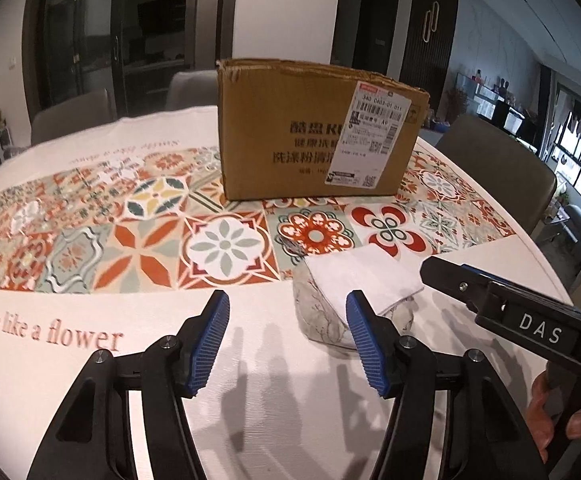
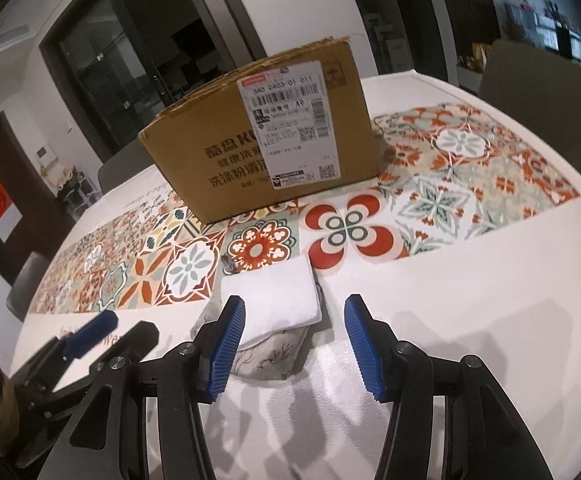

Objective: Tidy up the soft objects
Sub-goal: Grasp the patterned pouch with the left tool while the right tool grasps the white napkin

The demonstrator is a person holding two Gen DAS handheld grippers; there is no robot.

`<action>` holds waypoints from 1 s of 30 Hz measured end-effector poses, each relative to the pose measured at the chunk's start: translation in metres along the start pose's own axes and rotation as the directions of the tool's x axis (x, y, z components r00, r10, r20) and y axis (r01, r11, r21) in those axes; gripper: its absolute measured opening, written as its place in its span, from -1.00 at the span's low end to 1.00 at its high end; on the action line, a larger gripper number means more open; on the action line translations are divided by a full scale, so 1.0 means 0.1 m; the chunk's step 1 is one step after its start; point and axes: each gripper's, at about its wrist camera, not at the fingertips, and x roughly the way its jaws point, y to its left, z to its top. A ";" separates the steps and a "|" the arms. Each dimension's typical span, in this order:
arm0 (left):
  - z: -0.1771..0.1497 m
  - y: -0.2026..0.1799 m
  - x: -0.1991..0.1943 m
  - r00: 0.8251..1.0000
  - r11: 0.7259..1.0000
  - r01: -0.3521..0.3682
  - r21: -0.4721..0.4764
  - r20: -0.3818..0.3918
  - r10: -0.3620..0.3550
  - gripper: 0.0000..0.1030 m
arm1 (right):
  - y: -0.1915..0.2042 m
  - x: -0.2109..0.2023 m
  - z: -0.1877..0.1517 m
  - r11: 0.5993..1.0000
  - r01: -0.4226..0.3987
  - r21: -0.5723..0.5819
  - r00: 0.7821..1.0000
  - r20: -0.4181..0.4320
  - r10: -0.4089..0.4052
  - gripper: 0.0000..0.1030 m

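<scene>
Blue ribbed pads line both claws, and each claw stands wide apart with nothing between its fingers. In its own view the left claw [image 1: 286,344] hovers over the white cloth-covered desk [image 1: 90,312], its right pad covering part of a small patterned fabric bundle [image 1: 314,312] just ahead. The bundle's print is hard to make out, and most of its top lies hidden under a folded white cloth [image 1: 364,276] resting on it. From the right wrist view, the right claw [image 2: 294,344] sits just short of the same folded white cloth [image 2: 274,300], its left pad overlapping the cloth's near corner; whether it touches cannot be told. The patterned bundle [image 2: 268,354] peeks out beneath. The left claw [image 2: 90,330] shows blurred at the lower left edge, partly cut off.

Beyond the pile runs a band of orange, green and white tile pattern [image 1: 226,240] printed on the desk cover. Farthest back stands a brown cardboard box [image 1: 314,132] with a white shipping label [image 1: 370,136], its top edges ragged and its inside out of sight.
</scene>
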 end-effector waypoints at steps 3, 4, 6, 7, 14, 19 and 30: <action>-0.01 0.02 0.08 0.999 0.999 0.032 -0.035 -0.029 -0.033 0.04 | -0.03 0.05 -0.01 1.000 -0.011 0.024 1.000 -0.010 0.012 -0.02; -0.01 0.02 0.11 0.998 0.998 0.038 -0.045 -0.039 -0.040 -0.01 | -0.04 0.07 -0.02 0.999 -0.015 0.030 1.000 -0.014 0.015 -0.05; -0.01 0.02 0.17 0.997 0.997 0.046 -0.062 -0.055 -0.050 -0.09 | -0.05 0.10 -0.03 0.999 -0.017 0.043 1.000 -0.024 0.018 -0.07; -0.02 0.03 0.19 0.997 0.996 0.051 -0.070 -0.062 -0.056 -0.11 | -0.07 0.12 -0.04 0.998 -0.019 0.052 0.999 -0.027 0.020 -0.08; -0.02 0.05 0.29 0.993 0.990 0.074 -0.117 -0.084 -0.084 -0.20 | -0.12 0.21 -0.04 0.994 -0.040 0.105 0.998 -0.044 0.045 -0.20; -0.02 0.07 0.36 0.988 0.984 0.096 -0.153 -0.103 -0.113 -0.36 | -0.16 0.29 -0.05 0.988 -0.053 0.142 0.996 -0.058 0.062 -0.28; -0.05 0.07 0.51 0.977 0.970 0.125 -0.208 -0.141 -0.157 -0.49 | -0.18 0.35 -0.04 0.983 -0.068 0.170 0.994 -0.069 0.081 -0.41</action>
